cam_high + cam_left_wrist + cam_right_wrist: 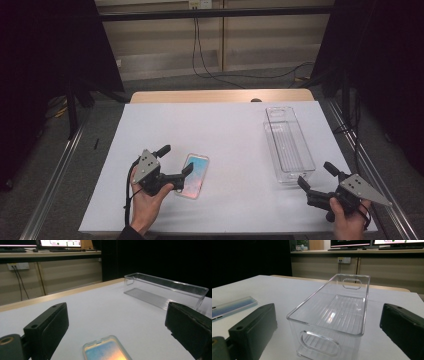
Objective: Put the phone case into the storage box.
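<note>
A phone [194,175] with a blue-to-orange screen in a clear case lies flat at the front left of the white table [225,125]. My left gripper [175,160] is open around its near left end, one jaw on each side, and its own view shows the phone [106,350] low between the jaws of the left gripper [117,322]. A clear empty plastic bin [288,145] stands at the right, its long side running away from me. My right gripper [316,175] is open just in front of its near end. The right gripper [329,315] frames the bin [334,312], with the phone [233,306] far left.
A wooden strip [220,96] borders the table's far edge. Metal rails [55,175] run along both sides of the table, and cables [210,70] lie on the floor behind. A desk with monitors [372,243] stands beyond.
</note>
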`<state>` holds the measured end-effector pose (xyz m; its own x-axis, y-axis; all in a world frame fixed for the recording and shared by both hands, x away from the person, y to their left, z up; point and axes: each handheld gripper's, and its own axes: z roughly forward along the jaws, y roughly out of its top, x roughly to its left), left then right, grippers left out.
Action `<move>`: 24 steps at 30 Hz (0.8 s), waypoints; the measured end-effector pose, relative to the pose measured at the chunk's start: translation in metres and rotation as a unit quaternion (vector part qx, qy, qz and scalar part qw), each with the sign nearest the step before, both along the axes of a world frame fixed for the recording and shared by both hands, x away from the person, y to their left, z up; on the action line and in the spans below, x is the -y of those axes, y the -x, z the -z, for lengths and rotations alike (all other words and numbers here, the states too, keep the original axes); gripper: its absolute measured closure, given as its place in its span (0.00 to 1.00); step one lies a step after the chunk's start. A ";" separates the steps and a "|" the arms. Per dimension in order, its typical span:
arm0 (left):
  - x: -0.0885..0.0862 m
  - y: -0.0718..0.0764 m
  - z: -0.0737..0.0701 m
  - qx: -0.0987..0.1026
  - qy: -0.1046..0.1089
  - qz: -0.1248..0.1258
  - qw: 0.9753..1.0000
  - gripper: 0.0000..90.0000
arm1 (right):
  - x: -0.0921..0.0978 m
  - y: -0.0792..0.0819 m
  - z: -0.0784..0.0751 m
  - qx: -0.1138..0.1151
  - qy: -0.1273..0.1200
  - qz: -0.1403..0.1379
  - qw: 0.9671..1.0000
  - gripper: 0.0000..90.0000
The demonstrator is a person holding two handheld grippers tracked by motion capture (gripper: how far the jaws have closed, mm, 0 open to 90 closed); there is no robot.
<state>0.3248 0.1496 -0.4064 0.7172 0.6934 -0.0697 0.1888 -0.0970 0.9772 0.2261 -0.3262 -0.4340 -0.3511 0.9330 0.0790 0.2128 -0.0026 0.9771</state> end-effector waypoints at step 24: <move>0.043 -0.035 -0.006 -0.062 -0.068 0.081 0.992 0.32 | 0.001 0.003 0.000 0.002 0.000 0.002 1.000 0.00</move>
<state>0.3600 0.1071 -0.4001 0.8118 0.5788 -0.0776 0.2775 -0.2654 0.9233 0.2232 -0.3276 -0.4335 -0.3483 0.9342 0.0771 0.2092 -0.0027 0.9779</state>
